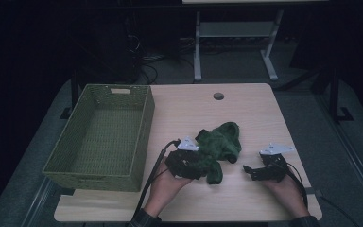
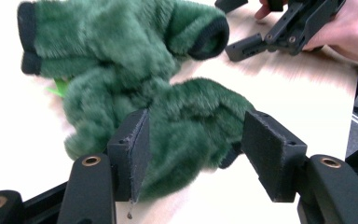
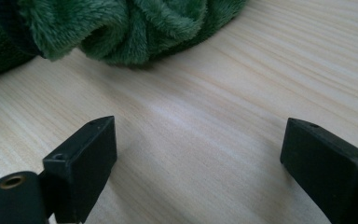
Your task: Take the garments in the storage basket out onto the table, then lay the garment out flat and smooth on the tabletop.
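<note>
Grasp step, judged under way. A green fleece garment (image 1: 219,145) lies crumpled on the tabletop (image 1: 246,109), right of the woven basket (image 1: 105,134). The left gripper (image 2: 193,149) has its jaws spread around a fold of the fleece (one pad touching, not yet clamped). The right gripper (image 3: 198,163), jaws wide and holding nothing, rests nearby. Next move probably calls for closing on the fold, then lifting.

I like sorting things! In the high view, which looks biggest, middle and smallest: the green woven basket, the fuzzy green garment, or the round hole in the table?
1. Green woven basket
2. Fuzzy green garment
3. Round hole in the wooden table
</note>
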Demonstrator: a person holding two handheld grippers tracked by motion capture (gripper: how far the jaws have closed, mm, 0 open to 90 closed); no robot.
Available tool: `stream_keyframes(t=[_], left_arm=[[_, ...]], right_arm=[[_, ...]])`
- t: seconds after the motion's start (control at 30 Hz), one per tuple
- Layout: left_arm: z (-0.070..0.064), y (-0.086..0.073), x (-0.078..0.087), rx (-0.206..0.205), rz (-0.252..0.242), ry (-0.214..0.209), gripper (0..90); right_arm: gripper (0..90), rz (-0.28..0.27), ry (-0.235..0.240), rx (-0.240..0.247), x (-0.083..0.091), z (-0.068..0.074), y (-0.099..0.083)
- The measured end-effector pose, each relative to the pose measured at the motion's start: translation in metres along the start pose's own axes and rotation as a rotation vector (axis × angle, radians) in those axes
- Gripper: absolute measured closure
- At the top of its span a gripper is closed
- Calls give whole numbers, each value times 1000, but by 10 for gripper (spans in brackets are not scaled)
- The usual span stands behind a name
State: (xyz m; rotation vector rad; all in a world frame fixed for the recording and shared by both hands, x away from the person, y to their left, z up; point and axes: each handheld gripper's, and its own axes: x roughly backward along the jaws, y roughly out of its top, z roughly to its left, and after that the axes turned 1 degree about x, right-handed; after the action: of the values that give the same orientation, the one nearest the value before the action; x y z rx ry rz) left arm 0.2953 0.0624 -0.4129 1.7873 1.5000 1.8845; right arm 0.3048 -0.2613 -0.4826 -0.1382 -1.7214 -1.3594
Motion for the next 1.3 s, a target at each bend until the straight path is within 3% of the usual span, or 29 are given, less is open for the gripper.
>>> stream_keyframes(t=[0.3,0.43,0.6,0.7,0.9,0.93,1.0,1.1,1.3], left_arm=[[-3,-17,-19,10,5,34,410],[-1,-21,-26,12,5,54,398],[0,-23,-34,8,7,69,413],[0,-24,-37,-1,20,97,484],[2,-26,-39,-5,28,117,613],[3,-26,-39,0,25,120,613],[5,-26,-37,4,25,113,686],[7,-27,-33,16,14,97,810],[7,-28,-30,32,5,71,845]], right_arm=[[105,26,14,-8,6,8,-2],[105,5,50,3,13,21,0],[107,-17,129,18,17,43,-1],[126,-30,190,49,18,62,-1],[133,-26,273,62,14,85,3],[133,-26,273,62,14,85,3],[139,-30,282,78,11,90,5],[194,-47,292,63,9,95,10],[329,-58,300,62,6,98,14]])
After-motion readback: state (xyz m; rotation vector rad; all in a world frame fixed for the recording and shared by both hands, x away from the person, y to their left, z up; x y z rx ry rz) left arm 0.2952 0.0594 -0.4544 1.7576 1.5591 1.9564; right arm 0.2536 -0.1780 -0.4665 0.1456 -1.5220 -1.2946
